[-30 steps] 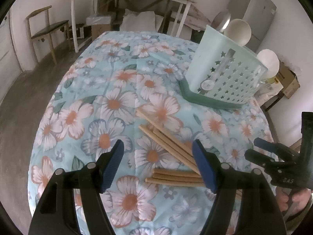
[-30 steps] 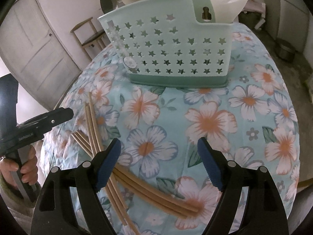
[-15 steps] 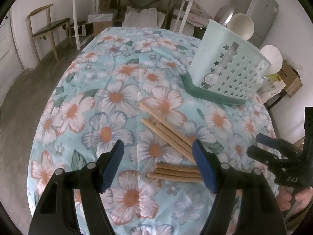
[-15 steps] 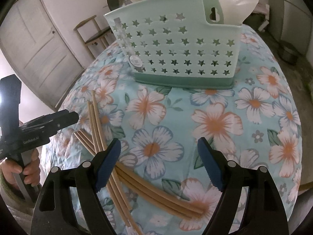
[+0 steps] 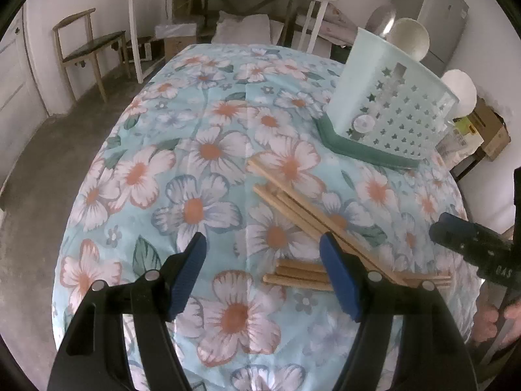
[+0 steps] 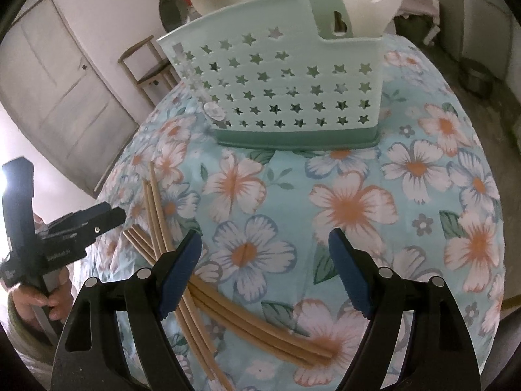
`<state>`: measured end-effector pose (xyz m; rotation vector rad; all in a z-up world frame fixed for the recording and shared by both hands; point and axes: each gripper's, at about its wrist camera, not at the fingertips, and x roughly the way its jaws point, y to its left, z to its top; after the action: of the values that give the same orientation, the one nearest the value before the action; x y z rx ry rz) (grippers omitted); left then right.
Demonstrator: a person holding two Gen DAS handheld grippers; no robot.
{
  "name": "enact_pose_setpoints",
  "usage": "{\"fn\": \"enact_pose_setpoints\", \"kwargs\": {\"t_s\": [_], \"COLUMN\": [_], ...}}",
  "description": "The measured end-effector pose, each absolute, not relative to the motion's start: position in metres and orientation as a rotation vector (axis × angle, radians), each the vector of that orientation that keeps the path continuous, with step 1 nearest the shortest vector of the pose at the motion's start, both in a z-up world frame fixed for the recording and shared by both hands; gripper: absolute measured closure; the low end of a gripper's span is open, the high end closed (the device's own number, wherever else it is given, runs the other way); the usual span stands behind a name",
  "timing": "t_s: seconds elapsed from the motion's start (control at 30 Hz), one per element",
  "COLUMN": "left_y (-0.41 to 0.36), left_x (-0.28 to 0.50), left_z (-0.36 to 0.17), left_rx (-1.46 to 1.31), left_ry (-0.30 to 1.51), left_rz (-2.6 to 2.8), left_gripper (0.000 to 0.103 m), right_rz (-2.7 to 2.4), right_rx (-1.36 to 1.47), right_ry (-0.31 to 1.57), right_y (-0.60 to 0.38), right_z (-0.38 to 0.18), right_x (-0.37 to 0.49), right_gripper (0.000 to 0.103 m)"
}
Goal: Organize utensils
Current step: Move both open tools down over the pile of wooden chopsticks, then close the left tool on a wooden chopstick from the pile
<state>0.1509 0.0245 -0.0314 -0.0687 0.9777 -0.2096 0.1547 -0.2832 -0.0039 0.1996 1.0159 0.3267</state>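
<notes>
Wooden chopsticks [image 5: 302, 208] lie crossed on the floral tablecloth [image 5: 195, 169], just beside the left gripper [image 5: 263, 267] and right gripper [image 6: 264, 260], both spread wide and empty.

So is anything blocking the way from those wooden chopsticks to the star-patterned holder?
Nothing visible: only bare floral tablecloth lies between the chopsticks and the utensil holder. Both grippers are open above them.

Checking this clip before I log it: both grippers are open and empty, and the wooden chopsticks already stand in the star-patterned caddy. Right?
Not quite. The chopsticks lie loose on the flowered tablecloth, in front of the caddy, not in it; the right wrist view shows this. The rest holds: the left gripper and right gripper are open and empty.
</notes>
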Motion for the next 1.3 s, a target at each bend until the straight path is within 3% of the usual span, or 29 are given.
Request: {"fn": "enact_pose_setpoints", "kwargs": {"t_s": [0.1, 0.47, 0.77, 1.0, 1.3], "left_y": [0.022, 0.019, 0.044, 0.068, 0.079], "left_x": [0.147, 0.155, 0.201, 0.213, 0.196], "left_z": [-0.032, -0.030, -0.061, -0.084, -0.073], "left_rx": [-0.071, -0.136, -0.481, -0.767, -0.808], "left_ry": [0.975, 0.951, 1.082, 1.107, 1.086], "left_rz": [-0.226, -0.297, -0.332, -0.353, -0.352], "left_gripper": [0.034, 0.069, 0.090, 0.095, 0.098], "right_rz": [0.322, 0.334, 0.333, 0.329, 0.333], "right_rx": [0.215, 0.250, 0.253, 0.251, 0.250], "right_ry": [1.019, 1.019, 1.022, 1.029, 1.036], "right_y": [-0.286, -0.292, -0.289, -0.285, -0.283], "right_z": [-0.005, -0.004, -0.004, -0.006, -0.007], "right_x": [0.155, 0.152, 0.153, 0.152, 0.154], "right_gripper": [0.027, 0.033, 0.033, 0.034, 0.035]}}
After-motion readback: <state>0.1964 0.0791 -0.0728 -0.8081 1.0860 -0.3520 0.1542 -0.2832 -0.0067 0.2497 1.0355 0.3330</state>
